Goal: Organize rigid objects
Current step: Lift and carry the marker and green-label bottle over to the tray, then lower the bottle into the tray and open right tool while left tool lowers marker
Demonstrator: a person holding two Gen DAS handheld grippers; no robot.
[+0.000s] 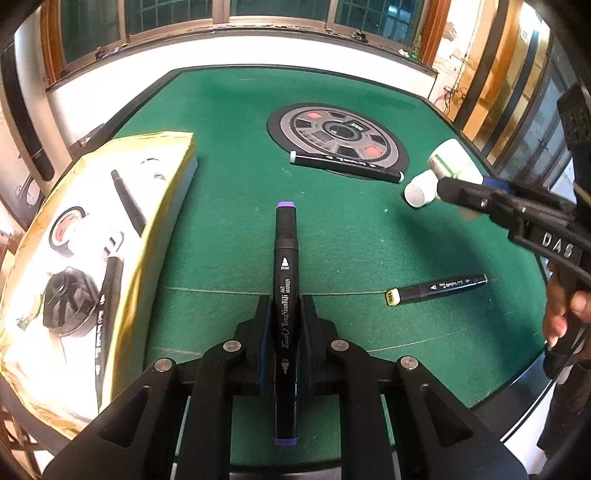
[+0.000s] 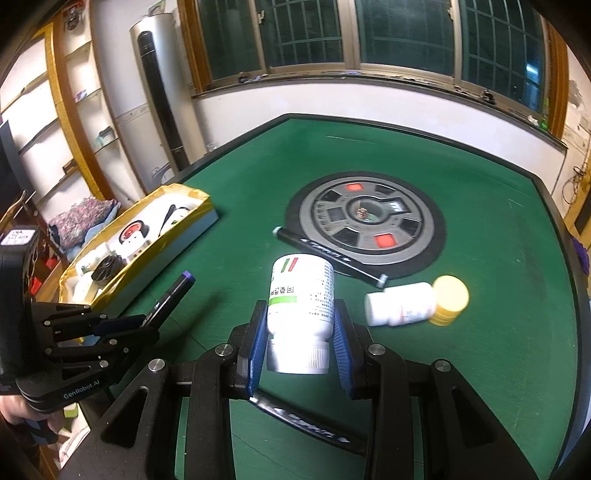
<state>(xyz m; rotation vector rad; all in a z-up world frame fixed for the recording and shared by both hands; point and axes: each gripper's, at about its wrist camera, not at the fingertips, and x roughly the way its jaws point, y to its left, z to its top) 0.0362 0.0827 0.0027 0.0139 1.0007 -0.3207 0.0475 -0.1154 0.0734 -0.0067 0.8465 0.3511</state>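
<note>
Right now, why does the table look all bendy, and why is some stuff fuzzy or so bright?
Left wrist view: the fisheye lens curves the green table; the gold-edged box is washed out by glare. Right wrist view: same curving; the small white bottle and yellow cap look smeared, while the white bottle in the right hand-held gripper stays sharper.

Room: green felt table (image 2: 480,166) with dark rim; behind it, white wall (image 2: 332,107) under wood-framed windows (image 2: 406,33), dark outside. Left of table, shelves (image 2: 55,122) and tall standing air conditioner (image 2: 155,92).
</note>
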